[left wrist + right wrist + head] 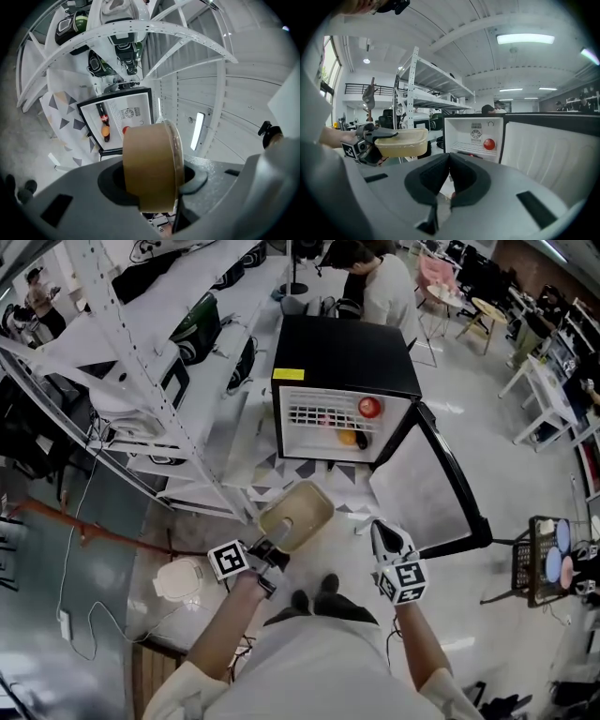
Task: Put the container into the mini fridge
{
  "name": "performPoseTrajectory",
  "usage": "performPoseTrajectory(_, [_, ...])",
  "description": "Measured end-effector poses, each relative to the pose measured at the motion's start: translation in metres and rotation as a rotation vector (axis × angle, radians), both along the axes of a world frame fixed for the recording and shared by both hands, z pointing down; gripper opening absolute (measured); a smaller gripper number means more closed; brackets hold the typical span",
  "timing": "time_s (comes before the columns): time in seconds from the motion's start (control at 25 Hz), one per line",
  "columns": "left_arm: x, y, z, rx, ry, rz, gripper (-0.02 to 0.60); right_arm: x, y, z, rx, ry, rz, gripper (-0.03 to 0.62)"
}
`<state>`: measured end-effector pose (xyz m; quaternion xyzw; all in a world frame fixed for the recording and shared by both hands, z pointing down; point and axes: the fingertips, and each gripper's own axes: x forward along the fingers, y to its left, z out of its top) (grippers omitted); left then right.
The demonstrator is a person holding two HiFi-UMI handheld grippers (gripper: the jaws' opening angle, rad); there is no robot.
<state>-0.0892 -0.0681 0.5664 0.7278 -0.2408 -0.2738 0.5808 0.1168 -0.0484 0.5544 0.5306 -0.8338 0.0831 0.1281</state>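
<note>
As left gripper (269, 556) jaws clamp the container (296, 515) rim, right gripper (386, 536) jaws meet empty before open mini fridge (343, 358).

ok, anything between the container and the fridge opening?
Nothing visible. The mini fridge door stands open, and the container in the left gripper faces the opening. Inside, a red item sits on the wire shelf, with an orange item and a bottle below.
</note>
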Motion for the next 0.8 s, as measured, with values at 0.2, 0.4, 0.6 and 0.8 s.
performPoseTrajectory(0.2, [0.009,-0.02,0.004,-0.002,-0.006,-0.001,0.178,0.008,-0.024,0.009,-0.01,-0.018,0.002,0.006])
performPoseTrajectory(0.4, [0.016,-0.043,0.011,-0.034,-0.015,-0.019,0.178,0.011,-0.056,0.015,-0.019,-0.019,-0.026,0.006])
performPoseTrajectory(0.6, [0.028,-0.074,0.016,-0.039,-0.03,-0.037,0.178,0.009,-0.095,0.018,-0.018,-0.015,-0.069,0.006])
performPoseTrajectory(0.8, [0.036,-0.101,0.021,-0.05,-0.031,-0.064,0.178,0.01,-0.124,0.026,-0.032,-0.012,-0.104,0.006])
